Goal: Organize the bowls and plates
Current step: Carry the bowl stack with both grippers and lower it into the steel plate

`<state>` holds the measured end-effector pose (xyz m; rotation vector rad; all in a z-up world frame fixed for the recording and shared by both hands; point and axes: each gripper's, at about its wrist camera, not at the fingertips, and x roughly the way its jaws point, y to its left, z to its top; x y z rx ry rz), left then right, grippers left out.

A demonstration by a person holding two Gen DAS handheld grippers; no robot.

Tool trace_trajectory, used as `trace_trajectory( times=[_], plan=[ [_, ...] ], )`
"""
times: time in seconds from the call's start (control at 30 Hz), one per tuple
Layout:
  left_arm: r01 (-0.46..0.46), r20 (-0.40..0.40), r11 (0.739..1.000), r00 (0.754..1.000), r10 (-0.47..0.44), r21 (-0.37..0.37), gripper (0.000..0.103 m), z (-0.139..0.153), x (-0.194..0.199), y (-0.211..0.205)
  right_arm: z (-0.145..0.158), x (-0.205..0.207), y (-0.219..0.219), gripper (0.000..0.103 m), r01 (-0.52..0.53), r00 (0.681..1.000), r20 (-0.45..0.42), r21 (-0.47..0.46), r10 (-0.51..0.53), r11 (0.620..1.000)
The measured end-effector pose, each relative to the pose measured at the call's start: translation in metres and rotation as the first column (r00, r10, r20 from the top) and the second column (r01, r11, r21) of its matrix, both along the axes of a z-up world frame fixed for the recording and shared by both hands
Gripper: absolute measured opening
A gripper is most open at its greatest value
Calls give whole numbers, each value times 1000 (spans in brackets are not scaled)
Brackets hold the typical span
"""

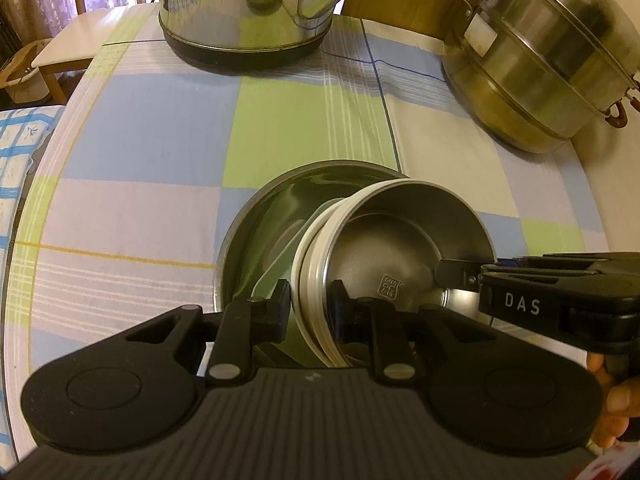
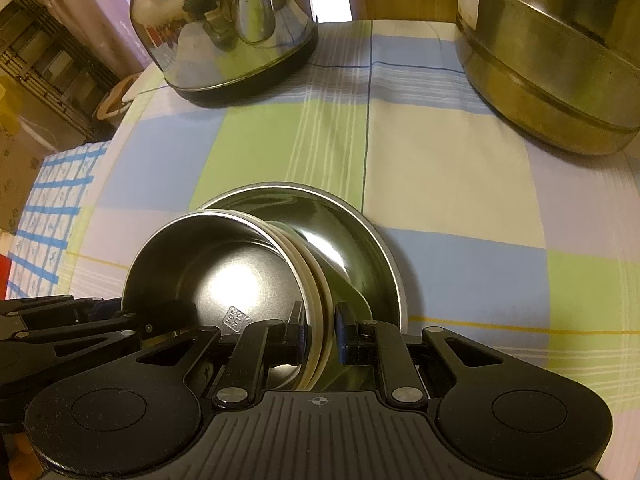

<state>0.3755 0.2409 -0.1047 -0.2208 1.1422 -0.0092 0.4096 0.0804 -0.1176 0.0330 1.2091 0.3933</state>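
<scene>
A stack of small steel bowls with white outer walls (image 1: 392, 248) (image 2: 224, 272) hangs tilted inside a larger steel bowl (image 1: 272, 216) (image 2: 352, 240) that rests on the checked tablecloth. My left gripper (image 1: 310, 304) is shut on the stack's near left rim, one finger inside and one outside. On the opposite rim my right gripper (image 2: 320, 332) is shut in the same way. Each gripper also shows in the other's view: the right gripper (image 1: 452, 276) enters from the right, the left gripper (image 2: 160, 320) from the left. Whether the stack touches the larger bowl's bottom is hidden.
A shiny steel kettle (image 1: 240, 8) (image 2: 224, 28) stands at the back of the table. A tall lidded steamer pot (image 1: 552, 60) (image 2: 552, 60) stands at the back right. A wooden chair (image 1: 72, 40) and a blue-checked cloth (image 1: 20, 140) lie beyond the table's left edge.
</scene>
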Motion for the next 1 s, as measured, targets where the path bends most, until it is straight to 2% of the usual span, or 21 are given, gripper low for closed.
trace_trajectory(
  times=[0.63,0.73,0.83,0.9,1.0],
  plan=[
    [-22,14,1000,1000,22,-17,21,-2,4,4,0,2,2,16,0,1000,6,8,0,1000],
    [-24,14,1000,1000,24,-16,24,-2,4,4,0,2,1,17,-2,1000,9,19,2,1000],
    [-28,19,1000,999,28,-8,34,-1,3,4,3,2,0,18,-7,1000,22,29,6,1000],
    [-31,24,1000,999,31,-3,37,0,2,4,5,2,-1,20,-12,999,32,37,11,999],
    [-34,32,999,999,34,-3,41,3,1,4,9,0,-3,38,-12,999,47,45,10,999]
  ],
)
